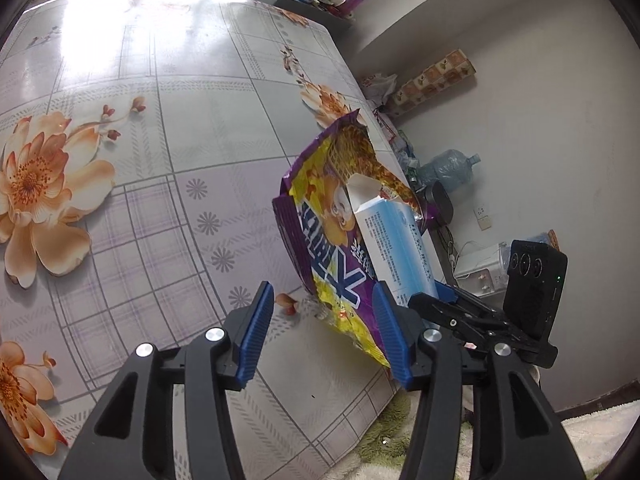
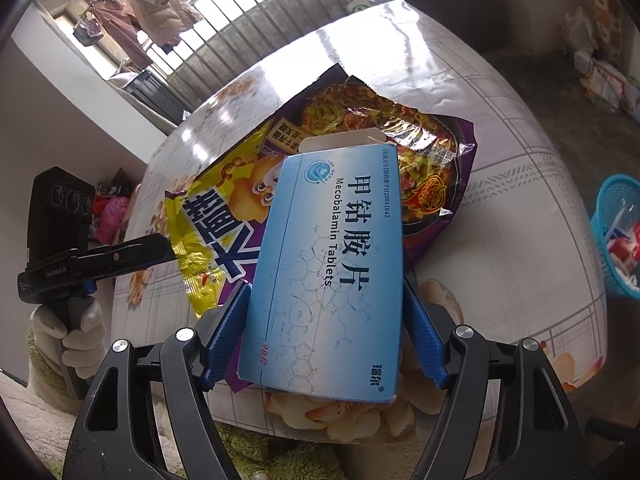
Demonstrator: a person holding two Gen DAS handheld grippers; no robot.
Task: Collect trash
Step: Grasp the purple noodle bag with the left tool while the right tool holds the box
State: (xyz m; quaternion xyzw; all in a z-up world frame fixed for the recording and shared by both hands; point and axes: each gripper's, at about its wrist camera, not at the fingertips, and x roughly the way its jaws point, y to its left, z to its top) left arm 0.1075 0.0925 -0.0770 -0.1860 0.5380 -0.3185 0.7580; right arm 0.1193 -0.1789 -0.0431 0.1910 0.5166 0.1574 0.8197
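Right gripper (image 2: 324, 332) is clamped on a blue-and-white Mecobalamin tablet box (image 2: 326, 264), blue pads pressed against its two long sides; the box's top flap stands open. The box is tilted and lies over two empty snack wrappers that stand up from the table: a yellow-and-purple wrapper (image 2: 212, 236) with a cartoon animal print, and behind it a purple noodle wrapper (image 2: 404, 128), torn open at the top. Left gripper (image 1: 324, 328) has its jaws apart; nothing is pressed between the pads. The lower edge of the yellow-and-purple wrapper lies against the inner face of its right-hand finger, the other finger stands clear over bare tabletop. Table (image 1: 160, 128) is covered with a glossy floral-print cloth. A blue plastic basket (image 2: 618, 236), holding some items, sits past the table's edge at the right of the right wrist view. A white-gloved hand (image 2: 76, 332) grips the left gripper's handle.
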